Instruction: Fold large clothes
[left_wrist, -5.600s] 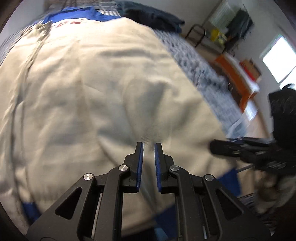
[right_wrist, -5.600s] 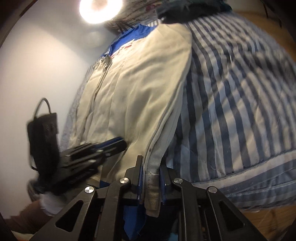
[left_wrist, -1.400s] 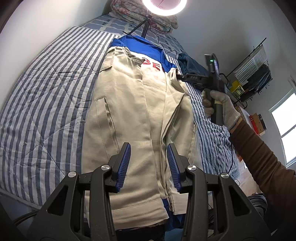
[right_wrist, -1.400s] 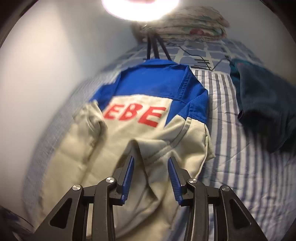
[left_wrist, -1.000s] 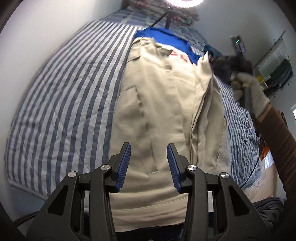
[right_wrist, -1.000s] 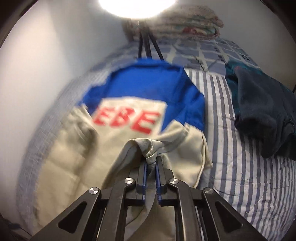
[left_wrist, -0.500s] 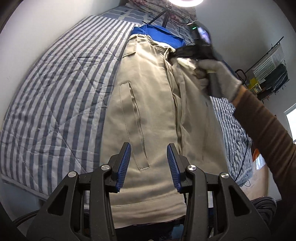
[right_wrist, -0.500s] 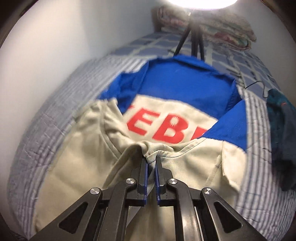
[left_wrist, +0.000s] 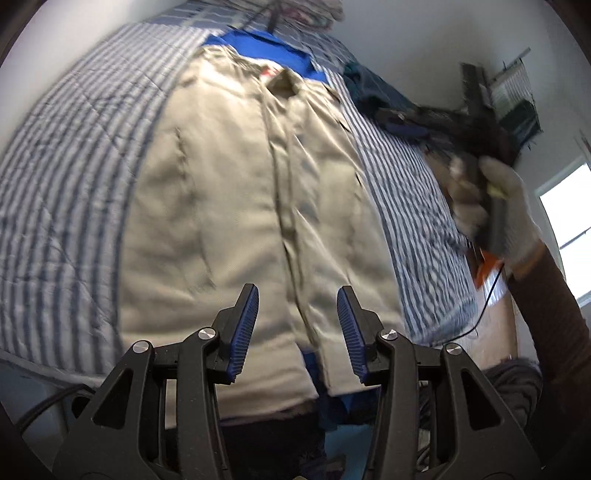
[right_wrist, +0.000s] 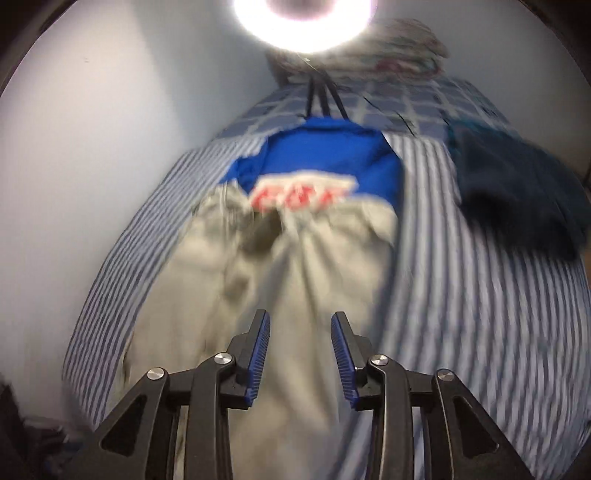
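A beige and blue work jacket (left_wrist: 236, 184) lies flat on the striped bed, both beige front panels folded in to meet at the middle. Red letters (right_wrist: 299, 197) show on its blue upper part (right_wrist: 332, 162). My left gripper (left_wrist: 297, 295) hovers above the jacket's near hem, its jaws opening, with nothing between them. My right gripper (right_wrist: 300, 319) hangs above the beige cloth, its jaws opening and empty. In the left wrist view the right gripper (left_wrist: 399, 120), held by a gloved hand (left_wrist: 495, 206), is out to the right over the bedspread.
The striped bedspread (left_wrist: 74, 155) shows on both sides of the jacket. A dark blue garment (right_wrist: 517, 199) lies at the far right of the bed. A ring light (right_wrist: 301, 22) on a tripod and folded bedding (right_wrist: 399, 55) stand at the head. A window (left_wrist: 565, 229) is at right.
My right gripper has let go of the jacket's beige collar edge, opened and pulled back to the right. The right front panel now lies folded over the jacket. My left gripper shifted slightly.
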